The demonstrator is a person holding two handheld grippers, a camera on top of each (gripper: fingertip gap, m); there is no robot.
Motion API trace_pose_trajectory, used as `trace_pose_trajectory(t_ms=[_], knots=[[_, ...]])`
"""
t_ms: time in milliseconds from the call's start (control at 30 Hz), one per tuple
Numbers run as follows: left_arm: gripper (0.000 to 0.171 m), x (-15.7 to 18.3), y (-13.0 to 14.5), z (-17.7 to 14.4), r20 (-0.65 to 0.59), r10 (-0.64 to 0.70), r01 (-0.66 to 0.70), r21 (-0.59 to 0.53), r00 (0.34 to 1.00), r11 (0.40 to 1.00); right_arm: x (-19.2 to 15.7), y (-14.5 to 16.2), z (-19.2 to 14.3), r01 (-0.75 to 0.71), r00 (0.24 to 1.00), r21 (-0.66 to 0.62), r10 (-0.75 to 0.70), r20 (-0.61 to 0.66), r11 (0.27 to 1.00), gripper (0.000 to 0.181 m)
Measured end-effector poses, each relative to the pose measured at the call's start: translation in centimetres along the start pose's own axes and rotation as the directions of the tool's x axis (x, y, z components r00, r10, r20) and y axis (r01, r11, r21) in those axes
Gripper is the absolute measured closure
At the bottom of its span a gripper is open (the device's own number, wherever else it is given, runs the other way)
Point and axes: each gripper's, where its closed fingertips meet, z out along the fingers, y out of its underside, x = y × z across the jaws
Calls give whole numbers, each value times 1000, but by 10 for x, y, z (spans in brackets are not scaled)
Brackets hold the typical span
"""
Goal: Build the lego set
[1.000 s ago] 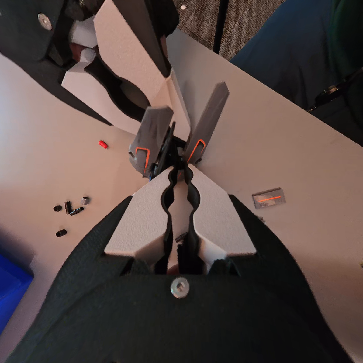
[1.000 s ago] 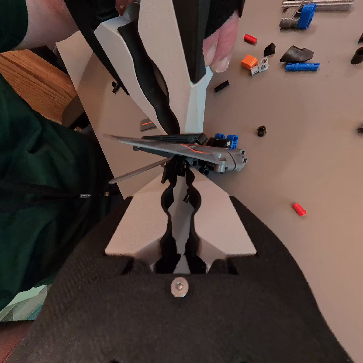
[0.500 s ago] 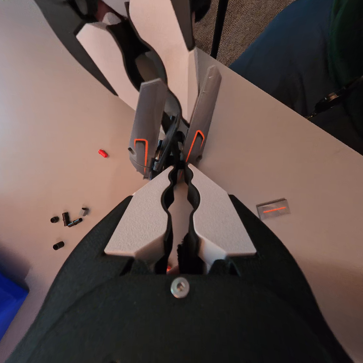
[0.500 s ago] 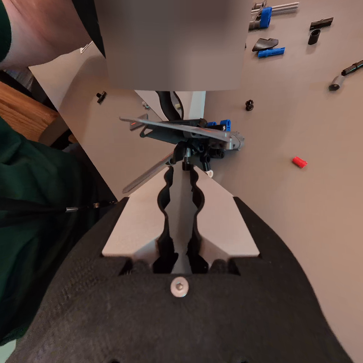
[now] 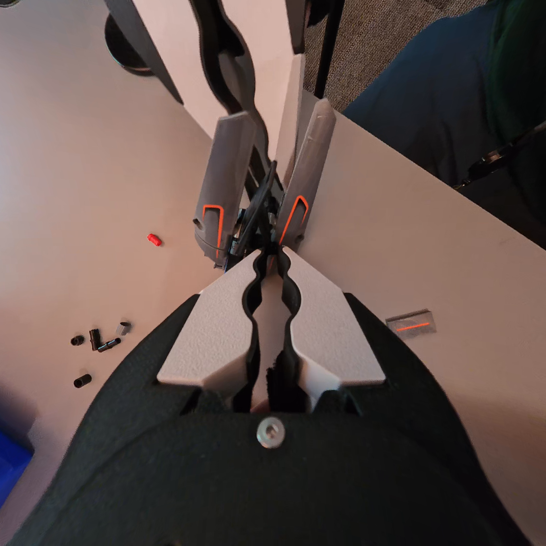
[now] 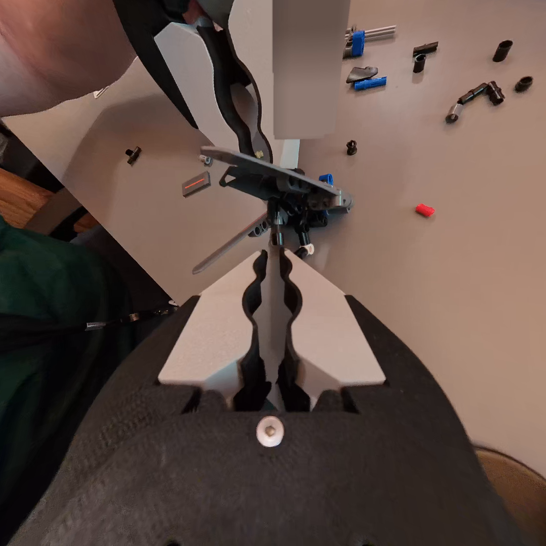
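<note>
A half-built lego model [image 5: 260, 189] with two grey, orange-lined panels hangs above the pale counter [image 5: 413, 224], pinched at its dark central frame by the left gripper [image 5: 271, 252], whose jaws are closed on it at their very tips. In the left wrist view the panels run away from that gripper, the model's long axis roughly in line with its fingers.

Seen from the right wrist view, the same model [image 6: 277, 189] lies crosswise just ahead of the right gripper [image 6: 273, 252], its flat grey wing tilted and a thin grey bar slanting down to the left. The right gripper's jaws stand a narrow gap apart and hold nothing; a short black pin [image 6: 276, 236] hanging from the model's underside sits directly in front of that gap, just beyond the fingertips. Whether the tips touch it cannot be told.

That alignment looks like the hinge of the next move: the pin points back toward the right gripper, so a short straight advance and a squeeze would seem enough to take or press it, while the left gripper steadies the assembly.

Around them lie loose parts: a red pin [image 6: 425, 209], a grey tile with an orange line [image 6: 196, 184], blue connectors [image 6: 369, 83], black bushes [image 5: 81, 381]. The build appears to be partway along.
</note>
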Motion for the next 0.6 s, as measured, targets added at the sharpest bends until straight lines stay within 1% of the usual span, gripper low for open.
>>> trace_pose_trajectory(t_ms=[67,133,200,300,367,467,600], knots=[[167,0,0,0,-3,-5,5,6,1000,1000,0,3,0,-11,1000,-1,11,-14,1000,174],[167,0,-1,1,-5,-4,4,9,1000,1000,1,4,1,-18,1000,12,18,-26,1000,178],[166,1,-1,1,-7,-5,5,8,1000,1000,1,3,3,-25,999,27,26,-33,999,176],[167,0,-2,1,-8,-6,6,10,1000,1000,3,1,7,-17,998,47,20,-56,999,181],[166,0,-2,1,-9,-9,10,13,1000,1000,5,-1,6,-28,998,64,32,-53,998,181],[167,0,-2,1,-10,-13,13,20,1000,1000,6,-2,7,-3,998,71,7,-59,997,181],[167,-3,-3,-1,0,-15,15,37,1000,999,5,-7,7,-3,1000,96,5,-25,995,181]])
